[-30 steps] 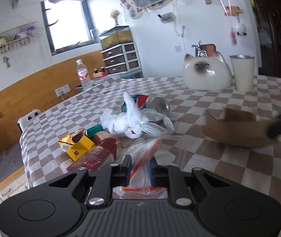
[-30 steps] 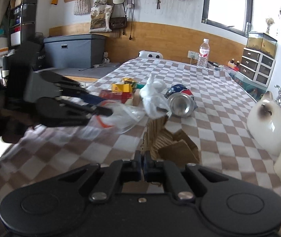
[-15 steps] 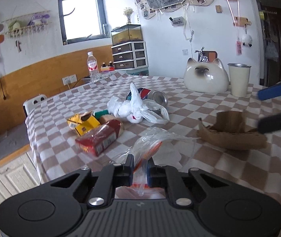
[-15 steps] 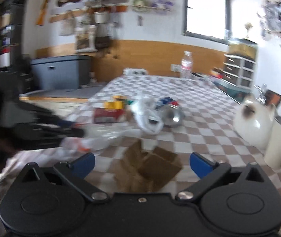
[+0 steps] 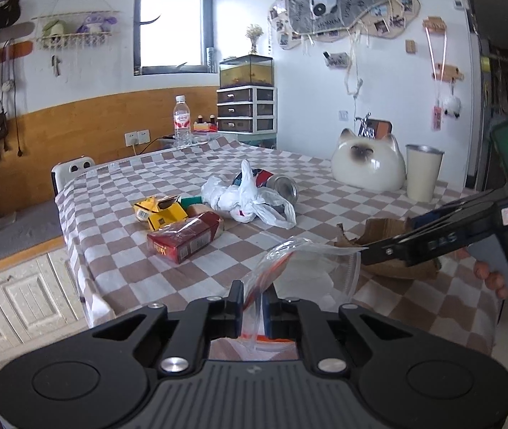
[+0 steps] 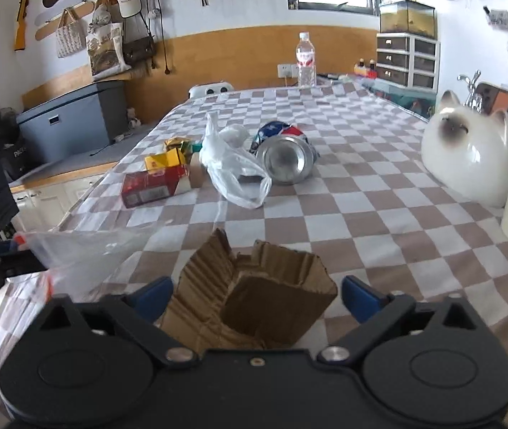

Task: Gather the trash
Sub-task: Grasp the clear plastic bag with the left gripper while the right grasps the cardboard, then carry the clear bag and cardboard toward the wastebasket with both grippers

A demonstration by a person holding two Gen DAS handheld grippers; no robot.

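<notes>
**Cardboard scrap lined up for the open bag**

The left gripper (image 5: 252,298) is clenched on the edge of a clear zip bag (image 5: 304,261), holding it up off the checkered desk (image 5: 325,178) at the near edge so the mouth faces the rubbish. The right gripper (image 6: 254,295) has its blue-padded fingers (image 6: 361,296) spread, and they have just been narrowing; a torn piece of brown cardboard (image 6: 254,293) lies on the desk between them. The pads stand clear of it on both sides, so it is not yet gripped.

The step in hand looks like picking up the first piece: the cardboard sits closest to both the bag and the right gripper. The next move calls for closing the fingers on the crumpled cardboard, lifting it clear of the cloth, and carrying it sideways to the bag's mouth, which hangs just beside it. The mouth looks narrow and limp, so the left hand may need to keep it lifted.

Further back on the desk wait the rest: a red carton (image 6: 153,186), a yellow box (image 6: 166,159), a knotted white plastic bag (image 6: 232,164) and a crushed drink can (image 6: 284,157). The ceramic cat (image 6: 468,157) and the metal-rimmed cup (image 5: 423,171) look like things to leave.
</notes>
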